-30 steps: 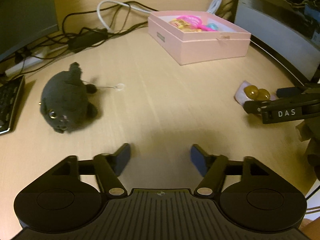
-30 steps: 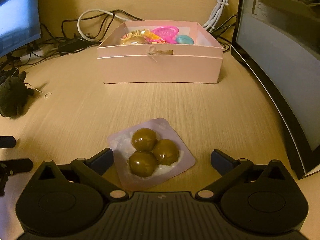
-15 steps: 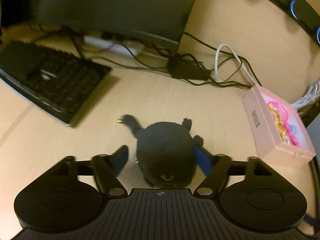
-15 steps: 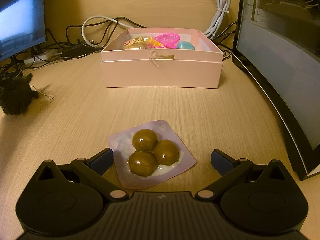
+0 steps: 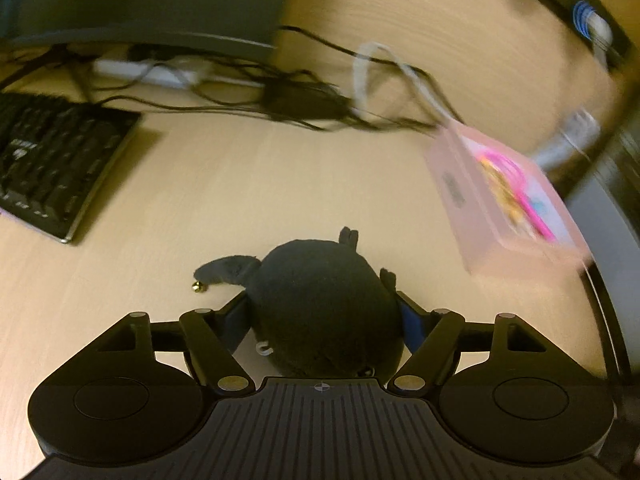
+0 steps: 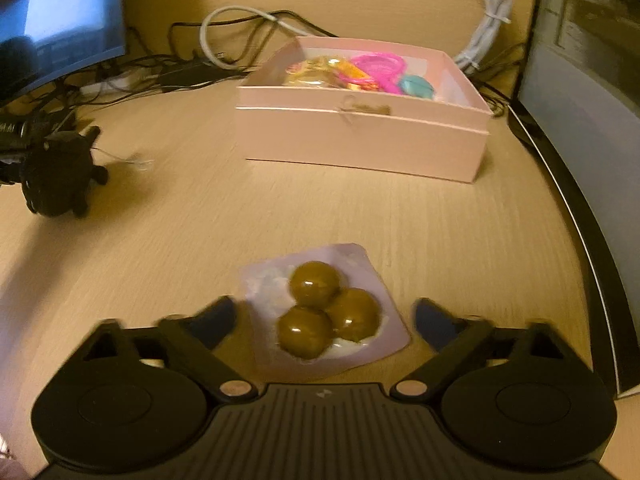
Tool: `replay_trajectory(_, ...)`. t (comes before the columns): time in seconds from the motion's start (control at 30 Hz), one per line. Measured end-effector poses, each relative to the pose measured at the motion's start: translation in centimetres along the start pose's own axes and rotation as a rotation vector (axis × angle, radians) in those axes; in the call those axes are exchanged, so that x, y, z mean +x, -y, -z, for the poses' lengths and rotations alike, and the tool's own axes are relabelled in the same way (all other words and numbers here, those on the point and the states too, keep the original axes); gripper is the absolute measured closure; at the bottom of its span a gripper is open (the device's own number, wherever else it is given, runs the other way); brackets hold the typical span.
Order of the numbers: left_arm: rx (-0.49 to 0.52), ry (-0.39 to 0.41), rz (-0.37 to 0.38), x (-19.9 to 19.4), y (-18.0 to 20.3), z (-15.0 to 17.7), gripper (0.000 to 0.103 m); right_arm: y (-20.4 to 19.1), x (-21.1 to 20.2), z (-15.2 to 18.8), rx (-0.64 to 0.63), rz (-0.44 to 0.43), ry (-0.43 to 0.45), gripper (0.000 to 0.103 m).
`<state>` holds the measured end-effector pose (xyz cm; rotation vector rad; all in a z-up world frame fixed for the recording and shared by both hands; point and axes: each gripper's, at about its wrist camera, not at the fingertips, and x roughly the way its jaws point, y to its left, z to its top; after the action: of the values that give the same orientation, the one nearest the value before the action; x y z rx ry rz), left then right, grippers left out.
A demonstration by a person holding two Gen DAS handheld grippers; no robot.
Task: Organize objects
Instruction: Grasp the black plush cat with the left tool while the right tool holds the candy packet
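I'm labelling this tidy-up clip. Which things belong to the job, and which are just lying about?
Job: black plush toy, pack of three brown balls, pink box.
Lying about: keyboard, cables, monitor.

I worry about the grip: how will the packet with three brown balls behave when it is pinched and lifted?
The packet looks thin and flat at its edges, so it will probably bend. Its three glossy domes seem smooth and may slip. It is small, likely light. The right gripper is closing its jaws around it, not yet touching.
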<state>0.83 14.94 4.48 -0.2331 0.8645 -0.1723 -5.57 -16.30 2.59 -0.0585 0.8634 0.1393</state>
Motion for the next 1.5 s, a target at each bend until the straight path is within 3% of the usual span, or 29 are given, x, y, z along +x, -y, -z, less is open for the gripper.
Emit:
replay_trajectory(0.17, 0.115, -0.059, 0.114, -1.4, 2.9, 1.9, 0.026, -0.7, -2.2, -0.7, -0.029, -0.030, -0.001, 0.023)
replay_trajectory(0.27, 0.118, -0.041, 0.189, -2.3, 4.5, 1.3, 0.026, -0.4, -4.5, -1.3, -0.015, -0.048, 0.033, 0.047)
replay_trajectory(0.33, 0.144, -0.005, 0.237, -2.7, 6.1, -0.1, 0.026, 0.3, -5.7, -1.7, 0.009, -0.040, 0.065, 0.050)
replay_trajectory(0.4, 0.187, 0.028, 0.291, -2.6, 8.2, -2.0, 0.026, 1.1, -6.4, -2.0, 0.031, -0.018, 0.088, 0.064)
replay_trajectory(0.47, 0.221, 0.052, 0.315, -2.1, 10.1, -3.5, 0.026, 1.8, -6.5, -2.2, 0.052, 0.003, 0.089, 0.069)
replay_trajectory(0.63, 0.256, 0.093, 0.373, 0.4, 14.5, -7.6, 0.026, 3.1, -7.3, -1.0, 0.088, 0.020, 0.093, 0.068)
replay_trajectory(0.7, 0.241, 0.097, 0.387, 1.7, 15.7, -9.1, 0.025, 3.6, -7.6, -0.1, 0.092, 0.032, 0.086, 0.049)
replay_trajectory(0.8, 0.222, 0.093, 0.407, 4.8, 17.6, -11.6, 0.022, 4.5, -7.9, 1.2, 0.125, 0.062, 0.078, 0.032)
replay_trajectory(0.9, 0.294, 0.012, 0.311, 8.9, 19.9, -12.6, 0.022, 5.1, -7.9, 1.9, 0.147, 0.072, 0.052, 0.026)
replay_trajectory(0.93, 0.298, 0.027, 0.277, 9.5, 20.1, -12.5, 0.024, 5.0, -8.1, 2.2, 0.137, 0.078, 0.055, 0.023)
replay_trajectory(1.0, 0.243, 0.086, 0.278, 9.0, 19.3, -12.4, 0.026, 4.7, -8.4, 2.5, 0.107, 0.094, 0.069, 0.016)
replay_trajectory(1.1, 0.141, 0.128, 0.318, 7.6, 17.4, -12.5, 0.026, 4.3, -7.7, 2.7, 0.094, 0.053, 0.050, 0.015)
replay_trajectory(1.27, 0.129, 0.122, 0.274, 5.2, 14.8, -11.8, 0.026, 3.5, -5.0, 1.7, 0.091, 0.008, 0.017, 0.015)
replay_trajectory(1.47, 0.109, 0.026, 0.290, 2.5, 11.2, -6.3, 0.026, 2.7, -1.1, 0.6, 0.067, 0.007, -0.042, 0.016)
replay_trajectory(1.5, 0.110, 0.007, 0.291, 2.2, 10.8, -5.3, 0.026, 2.4, -1.1, 0.5, 0.044, 0.010, -0.041, 0.024)
